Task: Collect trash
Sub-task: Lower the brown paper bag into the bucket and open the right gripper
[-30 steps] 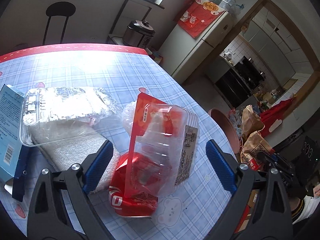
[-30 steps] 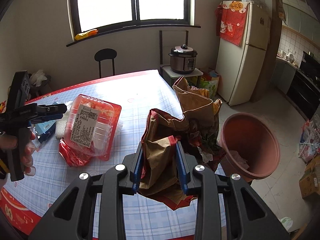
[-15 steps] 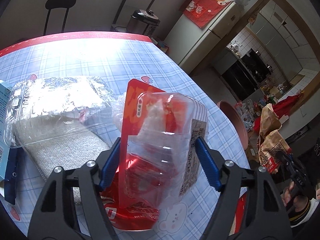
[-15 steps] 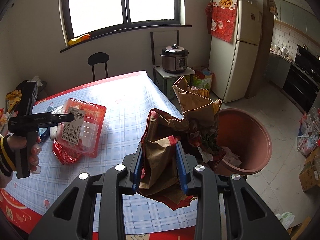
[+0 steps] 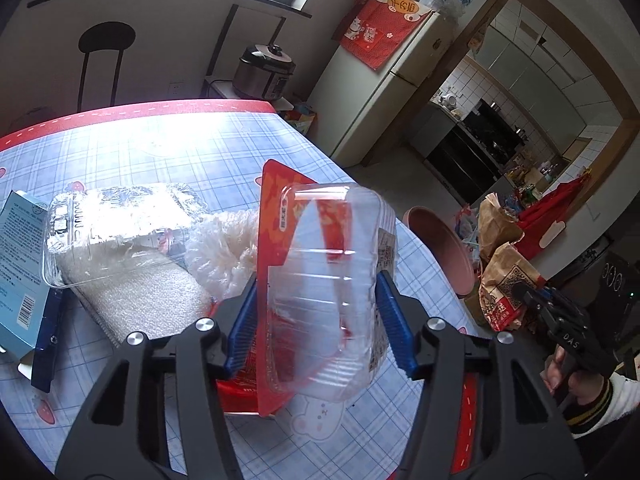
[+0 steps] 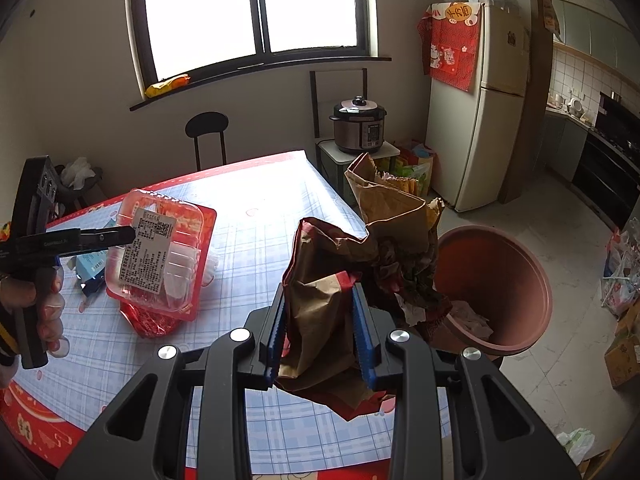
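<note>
The left gripper (image 5: 316, 320) has its blue fingers (image 5: 240, 320) either side of the clear plastic tray (image 5: 328, 280) on its red card backing, and its jaws are closing at this moment; the pads look to touch the tray's sides, though how firmly they press cannot be told. The tray stands on edge at the near part of the table (image 5: 160, 152), seemingly tipped up off a red wrapper (image 6: 148, 322) beneath it. To finish this grasp well, the squeeze should probably stop as soon as the thin shell starts to give, since such plastic is likely to buckle and spring out if crushed; biting on the stiffer card edge and rim would likely hold better than the bulging middle. The lift should be slow, checking that the wrapper does not drag along and drop. Beside the tray lie a second clear box (image 5: 120, 220), a white foam net (image 5: 224, 248), a white pad and a pale blue carton (image 5: 20, 248), all near enough to be nudged. The right gripper (image 6: 320, 328) is clenched on a crumpled brown paper bag (image 6: 320, 304), hanging at the table's edge next to the terracotta bin (image 6: 520, 272) on the floor. That bin looks the likely drop point, so the tray should travel over the table edge toward it.
</note>
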Demonstrator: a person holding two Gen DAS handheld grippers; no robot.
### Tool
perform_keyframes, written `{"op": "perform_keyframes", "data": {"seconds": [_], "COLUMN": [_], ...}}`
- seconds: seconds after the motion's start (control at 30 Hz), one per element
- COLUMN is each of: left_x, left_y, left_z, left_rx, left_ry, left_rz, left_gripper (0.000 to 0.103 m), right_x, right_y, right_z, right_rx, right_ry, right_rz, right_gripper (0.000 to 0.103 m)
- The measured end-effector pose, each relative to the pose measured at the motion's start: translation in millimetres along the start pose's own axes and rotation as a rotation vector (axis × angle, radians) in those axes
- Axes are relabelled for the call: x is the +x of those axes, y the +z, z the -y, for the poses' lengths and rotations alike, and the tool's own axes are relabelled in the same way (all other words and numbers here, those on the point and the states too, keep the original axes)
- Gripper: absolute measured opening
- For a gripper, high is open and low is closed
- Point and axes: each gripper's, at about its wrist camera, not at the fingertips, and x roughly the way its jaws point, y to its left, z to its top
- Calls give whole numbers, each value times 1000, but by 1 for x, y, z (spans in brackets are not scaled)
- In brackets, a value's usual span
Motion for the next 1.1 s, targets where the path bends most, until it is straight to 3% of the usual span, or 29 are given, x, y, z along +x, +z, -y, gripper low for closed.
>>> {"op": "perform_keyframes", "data": {"seconds": [0.23,0.6,0.83,1.1], "left_x": [-49,-151,-178,-167], "left_y": [-7,3,-4,-9], "left_z": [13,58,107,165], "left_rx": [-2,26,19,19], "left_ry": [-14,109,179,219], "left_rz": [110,325,411,459], "left_gripper": [58,58,58,58], "right_x": [-14,-72,-92,-89], "right_y": [12,54,81,102], "right_z": [-11,0,64,169], "right_rx": [-33,-96,-70,-51], "right_ry": [10,58,66,-24], "right_rz": [30,195,255,256], "right_gripper": [30,30,31,31]}}
